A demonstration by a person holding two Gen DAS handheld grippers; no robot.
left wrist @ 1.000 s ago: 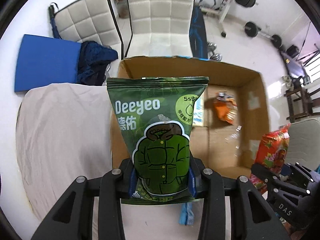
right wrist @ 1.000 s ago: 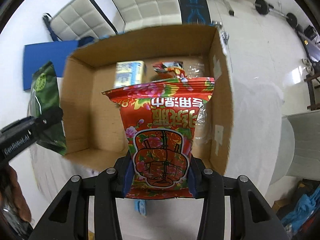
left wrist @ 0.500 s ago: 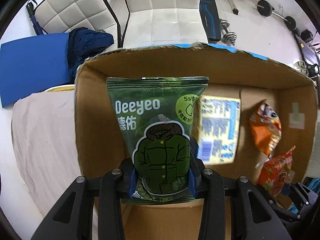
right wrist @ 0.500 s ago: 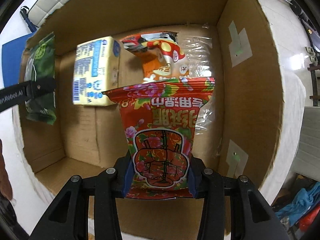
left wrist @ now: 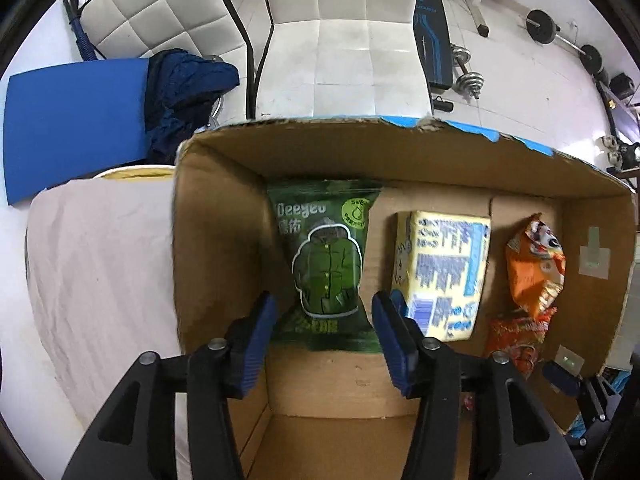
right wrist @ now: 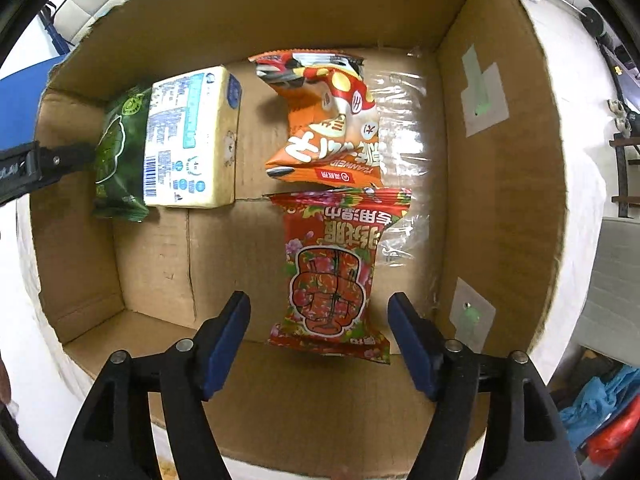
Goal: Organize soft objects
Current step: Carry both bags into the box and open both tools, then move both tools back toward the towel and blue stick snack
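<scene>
A green Deeyeo pack (left wrist: 326, 264) lies in the cardboard box (left wrist: 360, 148) at its left end, beside a yellow pack (left wrist: 442, 274). My left gripper (left wrist: 324, 312) is open just above the green pack's near end. A red flowered pack (right wrist: 334, 272) lies on the box floor (right wrist: 160, 256) below an orange snack bag (right wrist: 328, 120). My right gripper (right wrist: 319, 312) is open, its jaws apart on either side of the red pack. The green pack (right wrist: 116, 152) and yellow pack (right wrist: 192, 136) also show in the right wrist view.
The box stands on a table with a pale cloth (left wrist: 96, 264). Two white padded chairs (left wrist: 344, 40), a blue mat (left wrist: 72, 120) and a dark garment (left wrist: 184, 96) lie beyond it. Dumbbells (left wrist: 468, 80) lie on the floor at the right.
Both grippers have opened and let go of their packs. The green pack and the red pack now lie inside the box.
</scene>
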